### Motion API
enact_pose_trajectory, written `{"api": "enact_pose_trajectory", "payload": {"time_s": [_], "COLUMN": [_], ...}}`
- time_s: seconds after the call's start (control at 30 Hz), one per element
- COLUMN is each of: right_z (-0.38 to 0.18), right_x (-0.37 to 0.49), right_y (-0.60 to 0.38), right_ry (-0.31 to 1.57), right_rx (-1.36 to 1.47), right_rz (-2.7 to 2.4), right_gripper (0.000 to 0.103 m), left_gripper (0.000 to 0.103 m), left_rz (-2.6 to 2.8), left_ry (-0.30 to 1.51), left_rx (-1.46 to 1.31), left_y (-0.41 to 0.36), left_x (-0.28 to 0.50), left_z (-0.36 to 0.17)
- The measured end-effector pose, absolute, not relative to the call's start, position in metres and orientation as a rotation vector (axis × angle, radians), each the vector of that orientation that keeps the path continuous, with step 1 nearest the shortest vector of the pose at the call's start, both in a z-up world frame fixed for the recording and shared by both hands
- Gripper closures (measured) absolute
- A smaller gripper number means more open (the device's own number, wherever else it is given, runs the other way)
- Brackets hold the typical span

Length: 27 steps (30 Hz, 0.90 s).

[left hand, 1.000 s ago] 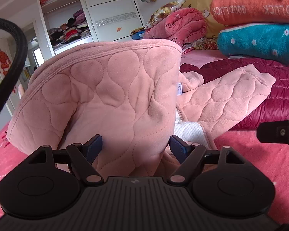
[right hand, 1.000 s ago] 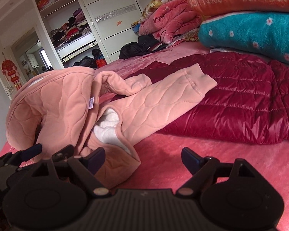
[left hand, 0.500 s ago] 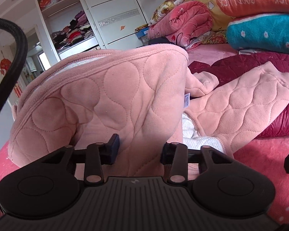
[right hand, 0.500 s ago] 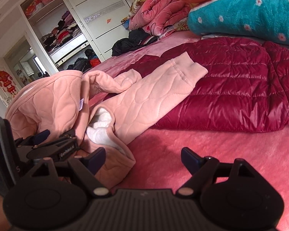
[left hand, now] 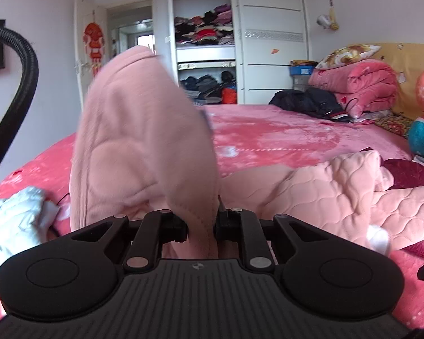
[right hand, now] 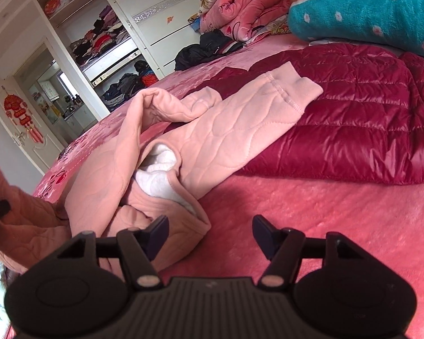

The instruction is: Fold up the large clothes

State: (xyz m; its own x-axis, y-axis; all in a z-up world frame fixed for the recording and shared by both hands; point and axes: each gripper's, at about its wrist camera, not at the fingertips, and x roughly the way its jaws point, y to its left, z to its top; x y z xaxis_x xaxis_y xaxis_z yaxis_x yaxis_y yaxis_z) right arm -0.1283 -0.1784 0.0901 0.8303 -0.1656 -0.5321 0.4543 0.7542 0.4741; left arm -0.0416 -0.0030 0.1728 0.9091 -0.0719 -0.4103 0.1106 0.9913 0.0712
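A pink quilted garment (left hand: 144, 147) with white lining lies crumpled on the pink bed (left hand: 268, 138). My left gripper (left hand: 202, 227) is shut on a fold of it and holds that part raised and blurred. The rest trails to the right in the left wrist view. In the right wrist view the garment (right hand: 212, 138) lies spread, one sleeve resting on a dark red puffer jacket (right hand: 353, 118). My right gripper (right hand: 210, 230) is open and empty, just above the garment's near edge, its left finger over the cloth.
Folded blankets and a teal pillow (right hand: 367, 14) are stacked at the headboard. A black garment (left hand: 308, 101) lies on the far side of the bed. A pale cloth (left hand: 11, 220) lies at the left. An open wardrobe (left hand: 206, 42) stands behind.
My left gripper has closed on the pink garment and swung left, lifting the fold. My right gripper has stayed open and tilted over the garment's edge.
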Motion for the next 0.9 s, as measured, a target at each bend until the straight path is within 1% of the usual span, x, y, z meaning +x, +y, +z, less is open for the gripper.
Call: {"api": "enact_pose_trajectory", "payload": {"time_s": [0.1, 0.23, 0.4, 0.5, 0.57, 0.6, 0.67, 0.7, 0.77, 0.9], "right_z": [0.091, 0.086, 0.077, 0.076, 0.078, 0.081, 0.085, 0.087, 0.089, 0.087], "right_x": [-0.123, -0.113, -0.1, -0.094, -0.093, -0.091, -0.09, -0.088, -0.078, -0.058], "right_y": [-0.166, -0.147, -0.125, -0.109, -0.099, -0.095, -0.092, -0.091, -0.089, -0.086], "right_ry": [0.505, 0.552, 0.619, 0.642, 0.64, 0.634, 0.615, 0.604, 0.588, 0.575], "right_rx": [0.585, 0.54, 0.508, 0.464, 0.434, 0.42, 0.416, 0.412, 0.396, 0.42], "right_rz": [-0.311, -0.232, -0.148, -0.117, -0.104, -0.101, -0.096, -0.097, -0.115, -0.106], "right_gripper": [0.037, 0.037, 0.035, 0.031, 0.029, 0.028, 0.024, 0.022, 0.02, 0.02], "left_gripper": [0.085, 0.085, 0.083, 0.077, 0.077, 0.074, 0.065, 0.059, 0.058, 0.054], "left_rz": [-0.05, -0.057, -0.114, -0.144, -0.171, -0.187, -0.209, -0.225, -0.267, -0.333], "left_ry": [0.505, 0.593, 0.626, 0.626, 0.625, 0.623, 0.623, 0.63, 0.641, 0.623], "left_rx": [0.042, -0.003, -0.033, -0.024, -0.011, -0.001, 0.015, 0.017, 0.019, 0.049], "left_y": [0.043, 0.08, 0.097, 0.103, 0.1, 0.098, 0.101, 0.101, 0.099, 0.092], "left_x": [-0.043, -0.059, -0.077, -0.089, -0.104, -0.115, -0.13, -0.135, -0.143, -0.153], "left_z": [0.154, 0.125, 0.107, 0.105, 0.105, 0.103, 0.101, 0.101, 0.101, 0.109]}}
